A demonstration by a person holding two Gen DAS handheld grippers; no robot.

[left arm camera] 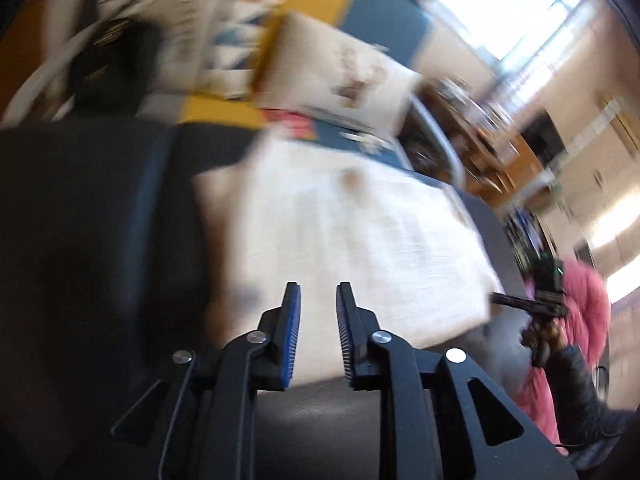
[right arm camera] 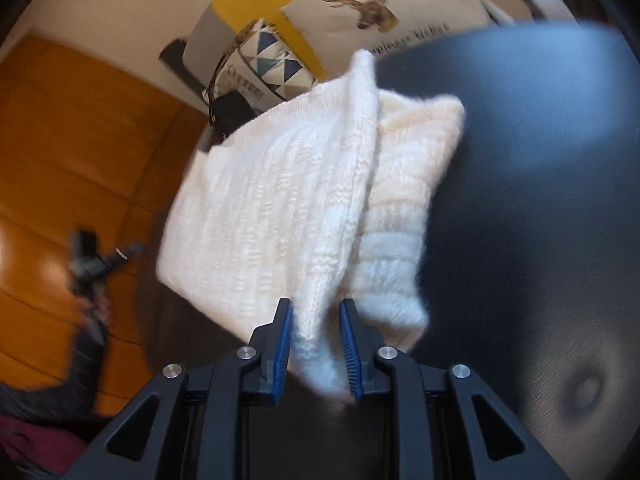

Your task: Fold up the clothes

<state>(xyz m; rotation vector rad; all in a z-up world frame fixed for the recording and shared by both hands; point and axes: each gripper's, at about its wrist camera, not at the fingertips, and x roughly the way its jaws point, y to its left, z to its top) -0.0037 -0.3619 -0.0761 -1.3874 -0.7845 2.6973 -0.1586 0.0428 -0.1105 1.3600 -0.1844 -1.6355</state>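
Observation:
A cream knitted sweater (right arm camera: 280, 200) lies folded on the dark table (right arm camera: 540, 200). Its near corner stands up between the blue pads of my right gripper (right arm camera: 316, 304), which is shut on that bunched corner. In the left wrist view the picture is smeared; the sweater (left arm camera: 340, 232) spreads out ahead of my left gripper (left arm camera: 318, 286). That gripper hovers above the near hem, open, with a clear gap and nothing between its fingers. The right gripper (left arm camera: 496, 299) shows at the sweater's right edge, and the left gripper (right arm camera: 128, 252) is a blur off the sweater's left side.
Printed cushions, one with a deer (right arm camera: 360, 4) and one with triangles (right arm camera: 268, 60), lean behind the table beside a black bag (right arm camera: 230, 114). An orange surface (right arm camera: 60, 140) fills the left. A pink garment (left arm camera: 584, 300) sits behind the right hand, and a bright window (left arm camera: 508, 0) is at top right.

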